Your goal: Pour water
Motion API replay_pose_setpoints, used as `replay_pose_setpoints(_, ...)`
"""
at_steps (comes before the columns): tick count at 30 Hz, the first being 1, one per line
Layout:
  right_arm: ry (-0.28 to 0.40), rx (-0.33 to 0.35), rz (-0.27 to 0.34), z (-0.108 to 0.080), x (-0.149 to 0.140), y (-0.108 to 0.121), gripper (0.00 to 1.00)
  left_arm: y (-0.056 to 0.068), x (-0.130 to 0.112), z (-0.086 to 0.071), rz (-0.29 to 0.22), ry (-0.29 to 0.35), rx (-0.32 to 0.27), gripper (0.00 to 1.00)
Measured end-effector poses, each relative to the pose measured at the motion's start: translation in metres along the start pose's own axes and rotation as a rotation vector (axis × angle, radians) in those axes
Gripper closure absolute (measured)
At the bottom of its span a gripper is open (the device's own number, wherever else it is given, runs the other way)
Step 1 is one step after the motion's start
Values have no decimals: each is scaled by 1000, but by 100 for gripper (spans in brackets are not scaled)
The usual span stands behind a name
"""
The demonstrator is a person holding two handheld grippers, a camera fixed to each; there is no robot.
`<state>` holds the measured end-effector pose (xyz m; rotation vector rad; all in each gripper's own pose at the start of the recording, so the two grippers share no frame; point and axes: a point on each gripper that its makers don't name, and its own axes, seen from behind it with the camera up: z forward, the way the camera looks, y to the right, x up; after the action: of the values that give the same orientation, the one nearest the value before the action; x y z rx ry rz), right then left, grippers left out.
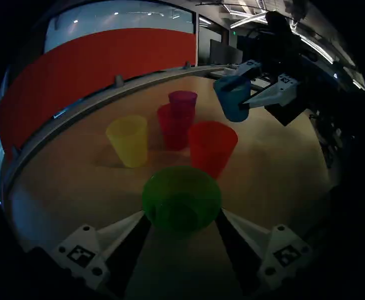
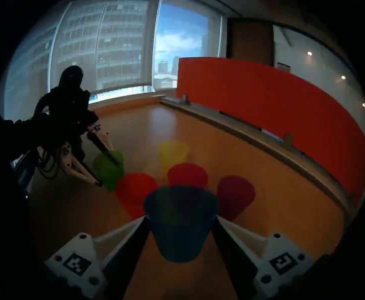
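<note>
The left gripper's fingers clamped the green cup low over the bench; the right gripper's clamped the blue cup, raised. Pouring well likely meant bringing rims close, then tipping slowly

I hold a translucent green cup upright and a blue cup lifted, slightly tilted. Between them stand a yellow cup, red cup, darker red cup and purple cup, clustered upright.

Both views low, near, seemingly opposed; share cups.
</note>
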<state>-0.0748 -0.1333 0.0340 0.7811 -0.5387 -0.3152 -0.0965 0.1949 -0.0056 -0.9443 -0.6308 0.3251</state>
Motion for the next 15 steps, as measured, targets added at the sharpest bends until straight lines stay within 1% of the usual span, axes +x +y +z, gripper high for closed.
replay_pose_setpoints(5, -9, 1, 5, 5, -6, -1, 14, 0, -6, -1, -11, -24, -4, 13)
replay_pose_setpoints(15, -42, -4, 34, 17, -29, 2, 14, -3, -21, -11, -13, -50, 27, 12)
